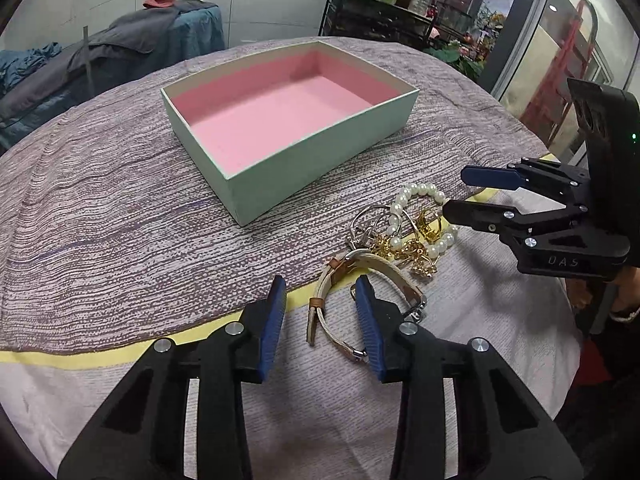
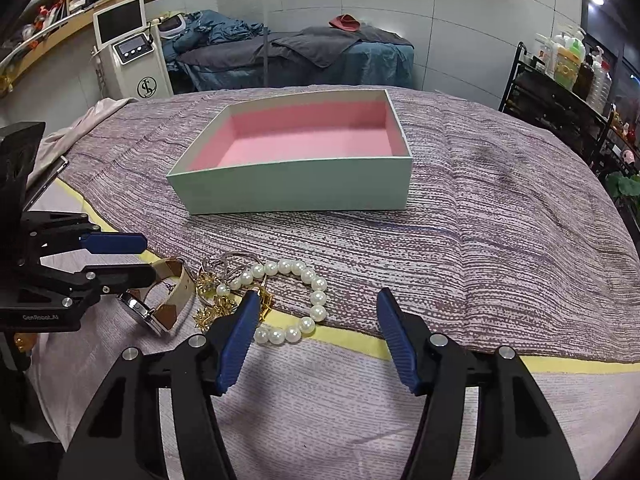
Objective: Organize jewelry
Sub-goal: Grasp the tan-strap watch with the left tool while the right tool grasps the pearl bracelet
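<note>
A mint-green box (image 1: 320,168) (image 2: 296,188) with a pink lining sits open on the striped cloth. In front of it lies a pile of jewelry: a pearl bracelet (image 1: 416,191) (image 2: 318,298), gold pieces (image 1: 408,249) (image 2: 208,282), silver rings (image 1: 368,220) and a beige-strapped watch (image 1: 320,300) (image 2: 185,280). My left gripper (image 1: 321,284) (image 2: 138,258) straddles one side of the watch strap, one finger reaching into the loop; the pads do not press it. My right gripper (image 2: 317,295) (image 1: 456,192) stands open over the pearl bracelet, and its left finger hides part of the bracelet.
The cloth (image 2: 480,240) has a yellow stripe (image 2: 440,350) near the front. Behind stand a treatment bed with grey and blue covers (image 2: 320,52), a white machine with a screen (image 2: 128,48), and a black rack of bottles (image 1: 384,4) (image 2: 560,80).
</note>
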Demonstrator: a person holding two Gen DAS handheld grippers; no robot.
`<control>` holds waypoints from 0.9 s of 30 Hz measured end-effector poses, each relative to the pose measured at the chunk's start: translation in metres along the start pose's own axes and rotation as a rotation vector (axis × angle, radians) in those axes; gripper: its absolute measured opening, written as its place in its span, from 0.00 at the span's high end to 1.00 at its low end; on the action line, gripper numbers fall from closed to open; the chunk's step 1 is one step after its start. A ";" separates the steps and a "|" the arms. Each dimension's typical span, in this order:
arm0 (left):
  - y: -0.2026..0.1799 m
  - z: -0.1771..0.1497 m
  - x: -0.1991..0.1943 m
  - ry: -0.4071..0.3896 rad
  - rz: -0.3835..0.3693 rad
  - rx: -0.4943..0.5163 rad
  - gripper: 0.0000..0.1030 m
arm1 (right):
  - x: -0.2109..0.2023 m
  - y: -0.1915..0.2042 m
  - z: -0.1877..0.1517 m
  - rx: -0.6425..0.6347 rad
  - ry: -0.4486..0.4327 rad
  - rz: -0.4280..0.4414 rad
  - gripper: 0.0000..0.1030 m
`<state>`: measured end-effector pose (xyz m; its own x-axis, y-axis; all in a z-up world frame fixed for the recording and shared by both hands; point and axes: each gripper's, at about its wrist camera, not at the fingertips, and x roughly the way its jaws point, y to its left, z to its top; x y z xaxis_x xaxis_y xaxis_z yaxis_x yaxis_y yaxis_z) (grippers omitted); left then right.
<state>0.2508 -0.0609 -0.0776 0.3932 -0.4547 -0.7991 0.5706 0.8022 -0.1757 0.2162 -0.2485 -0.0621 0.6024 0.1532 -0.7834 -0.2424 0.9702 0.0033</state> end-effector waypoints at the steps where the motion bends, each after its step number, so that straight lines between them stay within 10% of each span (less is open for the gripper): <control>1: 0.000 0.001 0.003 0.017 0.001 0.009 0.69 | 0.003 -0.001 0.001 0.003 0.009 0.002 0.49; 14: -0.010 0.012 0.024 0.093 -0.009 0.063 0.88 | 0.027 0.000 0.011 -0.019 0.054 -0.015 0.75; 27: -0.032 0.000 -0.012 -0.061 0.015 0.084 0.91 | 0.010 0.010 0.005 -0.060 0.000 0.001 0.89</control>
<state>0.2274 -0.0808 -0.0621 0.4436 -0.4675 -0.7646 0.6216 0.7751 -0.1133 0.2237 -0.2363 -0.0671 0.6021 0.1543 -0.7834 -0.2882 0.9570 -0.0330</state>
